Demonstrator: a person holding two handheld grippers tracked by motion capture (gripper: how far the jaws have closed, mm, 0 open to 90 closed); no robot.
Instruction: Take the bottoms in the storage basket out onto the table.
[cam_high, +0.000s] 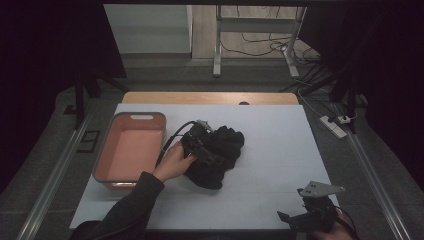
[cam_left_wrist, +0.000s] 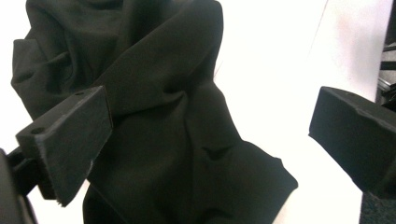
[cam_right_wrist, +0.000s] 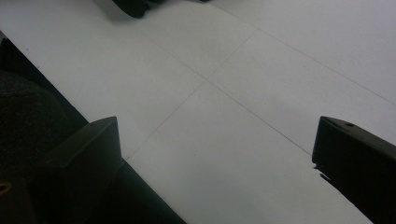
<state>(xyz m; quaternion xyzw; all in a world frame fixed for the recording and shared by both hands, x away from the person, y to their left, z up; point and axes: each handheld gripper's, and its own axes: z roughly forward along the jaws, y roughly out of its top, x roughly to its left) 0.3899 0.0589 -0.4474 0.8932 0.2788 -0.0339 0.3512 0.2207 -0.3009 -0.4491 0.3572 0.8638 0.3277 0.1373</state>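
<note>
White sheeting covers the table (cam_high: 270, 165), with dark floor and cables beyond its far edge. Left gripper (cam_high: 202, 145) sits over a crumpled black garment (cam_high: 222, 150) — its jaws stand wide apart, one resting against the cloth's upper folds, the other off to the side over bare sheet. In the left gripper view the garment (cam_left_wrist: 173, 121) lies directly ahead of and beneath the jaws, not clamped. A salmon-pink tub (cam_high: 131, 149) stands just behind this gripper, beside the person's hand (cam_high: 174, 162). Right gripper (cam_high: 305, 216) is at the table's near edge, well apart from the garment — jaws wide, nothing between them but white surface.
</note>
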